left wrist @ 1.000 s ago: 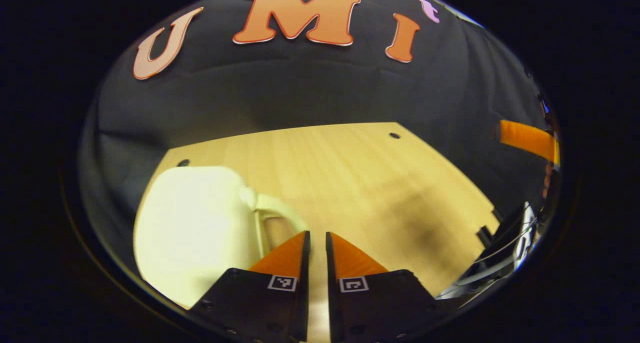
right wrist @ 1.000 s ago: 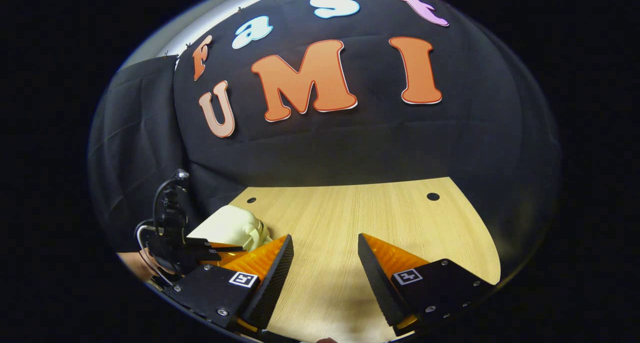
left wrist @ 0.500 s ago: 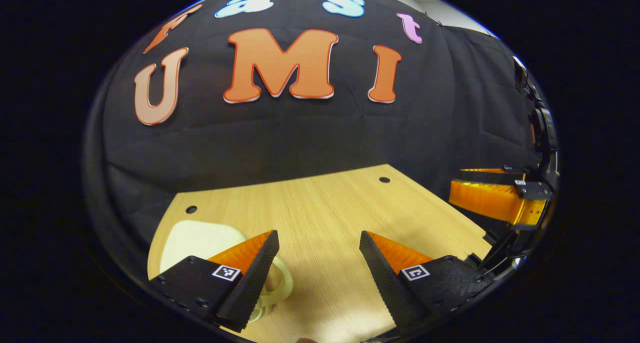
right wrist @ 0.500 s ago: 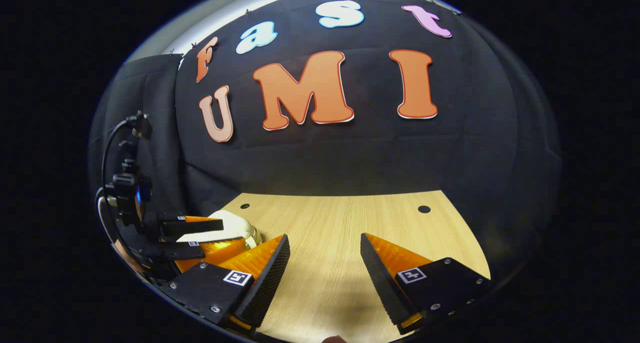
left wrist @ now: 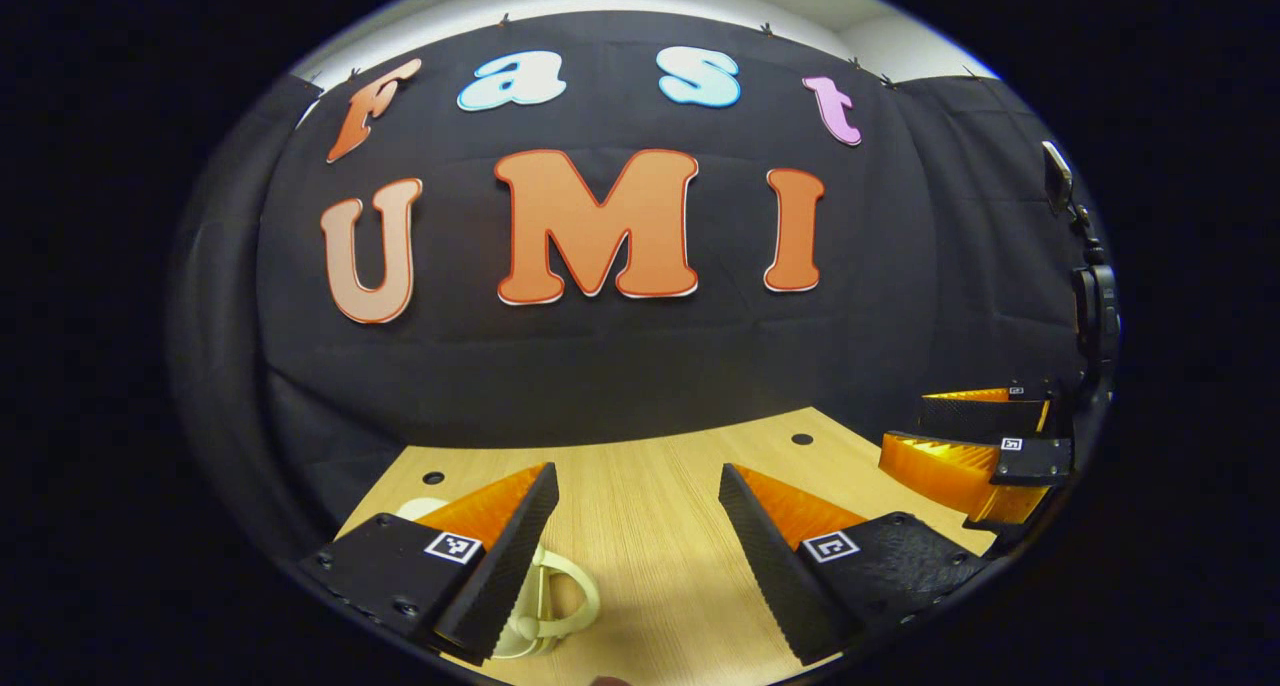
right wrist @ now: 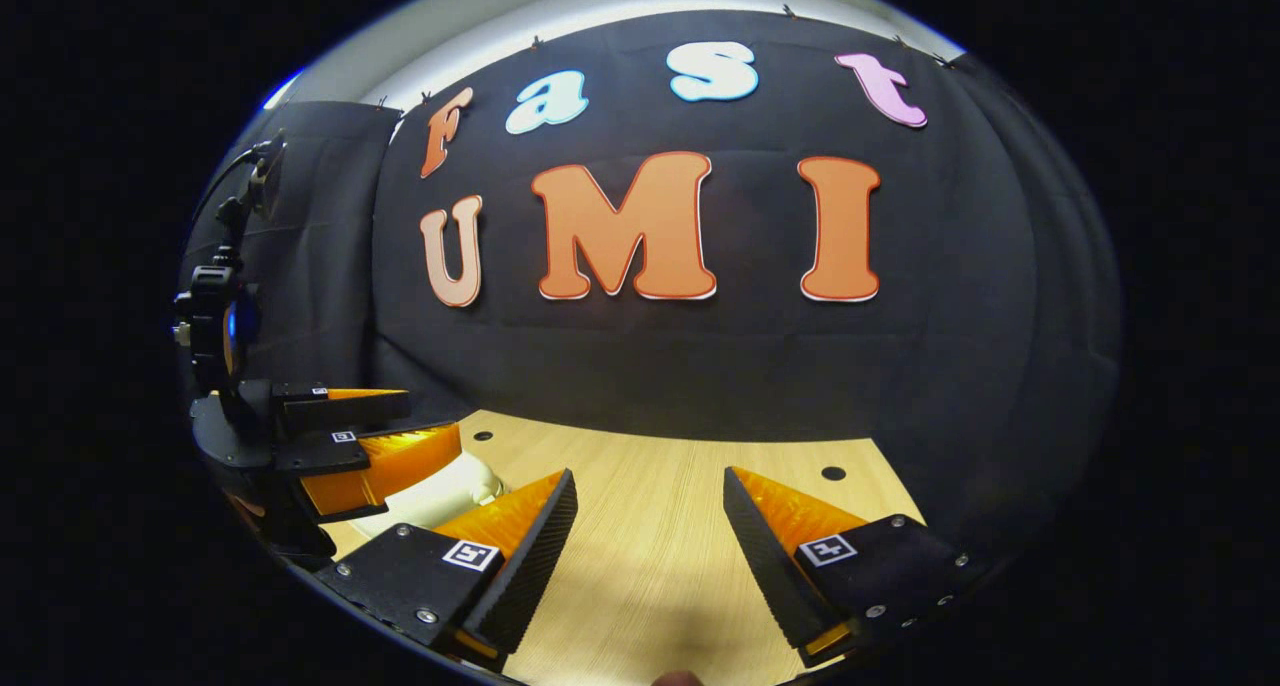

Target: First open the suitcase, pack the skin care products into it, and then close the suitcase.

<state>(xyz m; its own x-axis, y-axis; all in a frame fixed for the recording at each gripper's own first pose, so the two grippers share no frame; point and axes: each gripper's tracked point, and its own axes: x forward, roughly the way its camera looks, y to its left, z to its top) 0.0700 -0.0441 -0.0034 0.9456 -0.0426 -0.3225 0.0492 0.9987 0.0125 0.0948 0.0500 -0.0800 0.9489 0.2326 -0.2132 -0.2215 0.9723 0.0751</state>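
The left gripper (left wrist: 636, 506) has its 2 fingers wide apart and holds nothing — the right gripper (right wrist: 648, 511) is the same. The cream suitcase (left wrist: 545, 606) lies closed on the wooden table (left wrist: 650, 556), just under the left gripper's left finger.

Recording booth, black cloth wall (left wrist: 600, 376), bare wooden table (right wrist: 650, 526)
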